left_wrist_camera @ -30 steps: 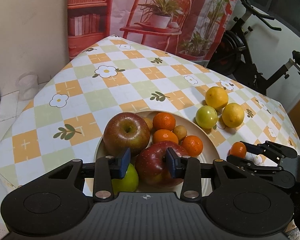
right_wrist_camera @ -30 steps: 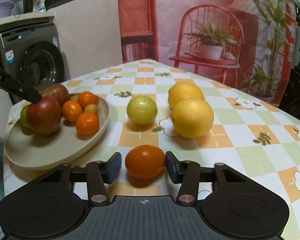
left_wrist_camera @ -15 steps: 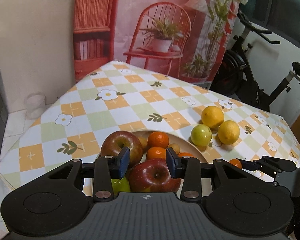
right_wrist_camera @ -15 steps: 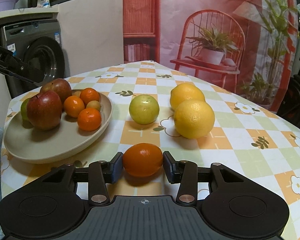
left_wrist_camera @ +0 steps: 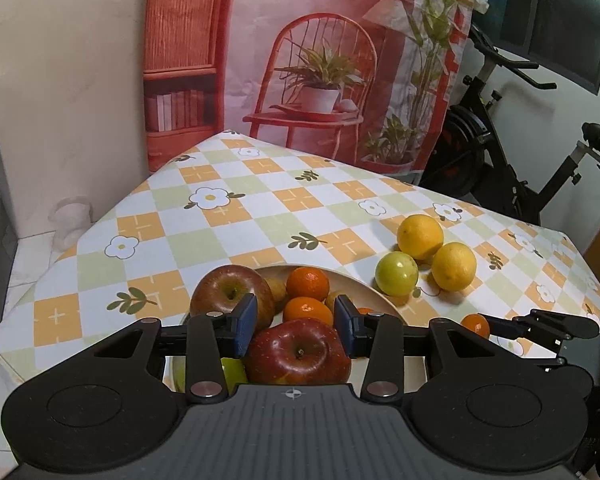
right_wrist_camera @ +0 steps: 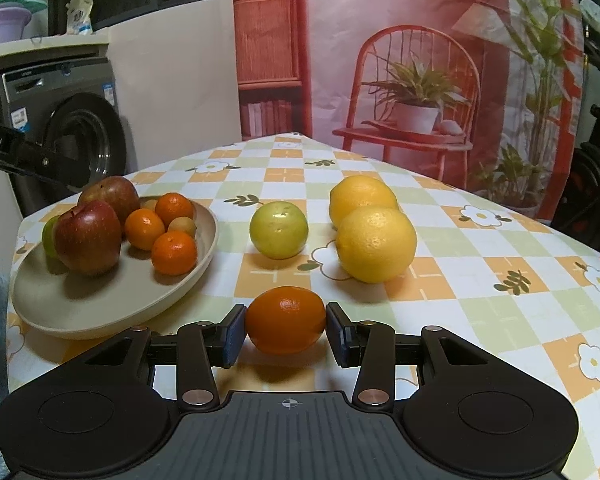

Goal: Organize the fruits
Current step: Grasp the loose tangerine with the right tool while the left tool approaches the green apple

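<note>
A beige plate (right_wrist_camera: 100,320) holds two red apples (left_wrist_camera: 296,354) (left_wrist_camera: 230,290), a green apple, several tangerines and small brown fruits. My left gripper (left_wrist_camera: 296,326) hovers over the plate's near side above the front apple. Its jaws are opening and nothing is between the pads. On the checked cloth to the right of the plate, my right gripper (right_wrist_camera: 286,332) is shut on an orange tangerine (right_wrist_camera: 286,318), with both pads pressing its sides. Beyond it lie a green round fruit (right_wrist_camera: 279,230) and two yellow citrus fruits (right_wrist_camera: 376,244) (right_wrist_camera: 362,196).
The table (left_wrist_camera: 236,216) narrows to a far corner below a printed backdrop. A washing machine (right_wrist_camera: 72,136) stands to the left and an exercise bike (left_wrist_camera: 500,152) to the right. The table's edge drops off close to the plate's left side.
My right gripper's jaws have closed onto the tangerine, which was loose between them. My left gripper has drawn back and tilted up from the front red apple.
</note>
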The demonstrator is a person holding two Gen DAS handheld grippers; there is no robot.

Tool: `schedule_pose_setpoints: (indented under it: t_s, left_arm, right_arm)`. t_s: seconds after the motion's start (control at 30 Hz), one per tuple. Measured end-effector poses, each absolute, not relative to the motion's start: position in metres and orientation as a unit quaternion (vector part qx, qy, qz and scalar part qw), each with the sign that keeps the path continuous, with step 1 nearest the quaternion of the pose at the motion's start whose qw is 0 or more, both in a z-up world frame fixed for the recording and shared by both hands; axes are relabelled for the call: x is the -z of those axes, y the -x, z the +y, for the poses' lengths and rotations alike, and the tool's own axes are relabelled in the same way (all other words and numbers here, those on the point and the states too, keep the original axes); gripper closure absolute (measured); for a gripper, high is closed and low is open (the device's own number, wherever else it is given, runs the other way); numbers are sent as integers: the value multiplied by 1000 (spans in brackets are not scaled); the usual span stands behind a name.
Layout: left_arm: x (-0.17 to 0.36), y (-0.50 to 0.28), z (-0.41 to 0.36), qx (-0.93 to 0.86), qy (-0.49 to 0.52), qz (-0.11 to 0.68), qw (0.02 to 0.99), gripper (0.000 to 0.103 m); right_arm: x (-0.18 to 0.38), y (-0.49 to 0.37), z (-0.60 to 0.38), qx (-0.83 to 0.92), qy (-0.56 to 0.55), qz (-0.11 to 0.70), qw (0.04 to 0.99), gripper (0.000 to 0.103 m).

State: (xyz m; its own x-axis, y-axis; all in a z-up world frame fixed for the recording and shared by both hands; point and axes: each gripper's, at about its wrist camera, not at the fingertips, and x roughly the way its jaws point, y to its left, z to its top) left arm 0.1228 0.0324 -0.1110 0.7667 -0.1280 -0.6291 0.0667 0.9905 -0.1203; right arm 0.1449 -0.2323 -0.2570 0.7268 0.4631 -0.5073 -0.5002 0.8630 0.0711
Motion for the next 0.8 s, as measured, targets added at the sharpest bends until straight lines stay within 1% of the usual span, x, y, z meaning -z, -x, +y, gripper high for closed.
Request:
schedule_pose_setpoints:
  t_s: [0.37, 0.6, 0.8]
  left_arm:
    - [106, -136, 11, 87, 22, 335, 938, 58]
    - [106, -163, -13, 125, 37, 349, 928, 58]
    - [117, -189, -44, 156, -13, 357, 921, 58]
  right_arm:
    - [255, -146, -251, -251, -14, 250, 935, 64]
    - [254, -147, -254, -249, -26, 250, 935, 64]
    - [255, -147, -254, -250, -27, 250, 935, 64]
